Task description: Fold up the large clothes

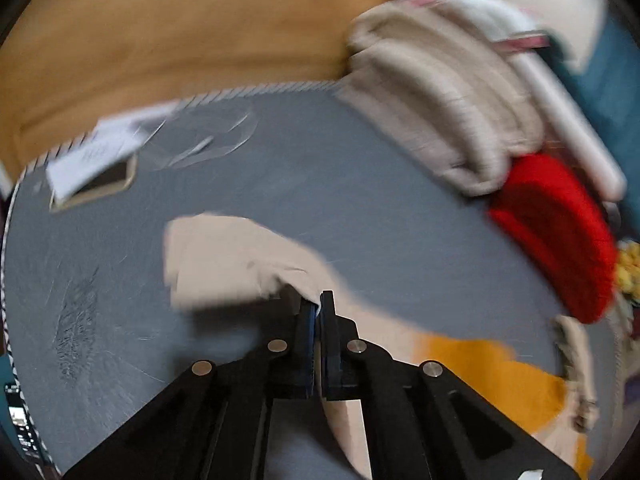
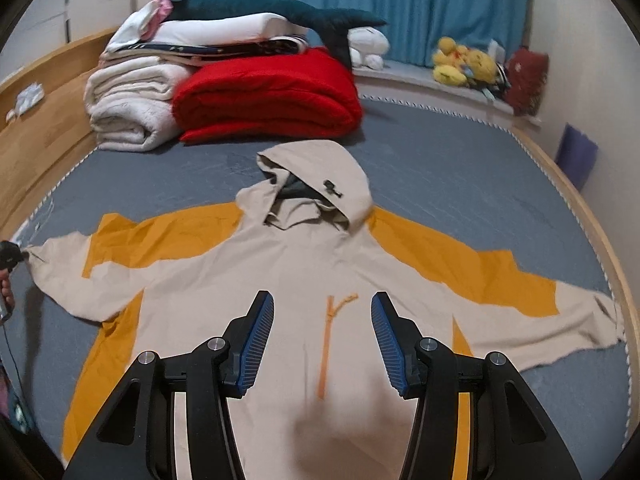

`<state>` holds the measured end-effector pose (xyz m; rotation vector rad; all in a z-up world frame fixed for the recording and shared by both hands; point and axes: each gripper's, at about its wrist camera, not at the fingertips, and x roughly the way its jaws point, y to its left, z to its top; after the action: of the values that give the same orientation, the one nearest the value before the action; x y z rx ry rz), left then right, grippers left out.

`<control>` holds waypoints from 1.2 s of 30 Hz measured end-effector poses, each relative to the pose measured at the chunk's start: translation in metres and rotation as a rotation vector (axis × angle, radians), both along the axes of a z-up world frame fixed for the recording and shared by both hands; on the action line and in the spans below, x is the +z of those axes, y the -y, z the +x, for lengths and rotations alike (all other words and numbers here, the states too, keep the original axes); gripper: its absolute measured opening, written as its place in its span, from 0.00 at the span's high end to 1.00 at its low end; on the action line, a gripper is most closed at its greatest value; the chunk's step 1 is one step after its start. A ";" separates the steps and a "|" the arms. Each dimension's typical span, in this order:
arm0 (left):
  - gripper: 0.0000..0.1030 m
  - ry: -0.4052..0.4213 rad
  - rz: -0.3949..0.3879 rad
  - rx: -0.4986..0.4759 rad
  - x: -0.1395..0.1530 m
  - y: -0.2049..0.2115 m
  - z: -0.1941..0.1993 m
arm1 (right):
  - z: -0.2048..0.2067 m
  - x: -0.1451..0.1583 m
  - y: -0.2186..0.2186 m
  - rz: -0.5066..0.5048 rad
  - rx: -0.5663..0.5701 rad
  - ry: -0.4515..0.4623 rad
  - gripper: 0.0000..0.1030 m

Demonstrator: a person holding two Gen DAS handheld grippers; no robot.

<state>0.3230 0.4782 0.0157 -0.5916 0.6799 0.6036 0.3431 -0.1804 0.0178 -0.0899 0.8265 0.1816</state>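
Note:
A beige and orange hooded jacket (image 2: pixel 288 280) lies flat and face up on a grey bed (image 2: pixel 460 184), sleeves spread to both sides, hood (image 2: pixel 320 176) toward the far end. My left gripper (image 1: pixel 319 304) is shut on the cuff of the jacket's left sleeve (image 1: pixel 224 256), lifted a little off the bed; it also shows at the left edge of the right wrist view (image 2: pixel 10 258). My right gripper (image 2: pixel 322 312) is open and empty, hovering above the jacket's chest around the orange zip (image 2: pixel 330 332).
Folded white blankets (image 2: pixel 128 108) and a red blanket (image 2: pixel 268 96) are stacked at the bed's far end, with a plush shark (image 2: pixel 260 4) on top. A wooden bed frame (image 2: pixel 36 136) runs along the left. A phone with papers (image 1: pixel 92 168) lies on the bed near the edge. Plush toys (image 2: pixel 464 64) sit by the blue curtain.

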 end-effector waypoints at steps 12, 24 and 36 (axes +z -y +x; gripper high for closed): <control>1.00 0.152 0.076 -0.688 0.092 0.350 0.040 | 0.001 0.029 0.063 0.051 -0.113 0.020 0.77; 0.91 -0.228 -0.267 -1.008 -0.039 0.456 0.081 | 0.007 -0.008 0.063 0.098 -0.084 -0.118 0.53; 0.87 -0.165 -0.172 -0.825 0.000 0.376 0.091 | 0.016 -0.124 0.017 0.294 -0.115 -0.515 0.53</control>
<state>0.4139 0.1021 0.0159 -0.3695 1.0535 -0.1813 0.3587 -0.1978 -0.1058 0.2927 1.3040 0.2200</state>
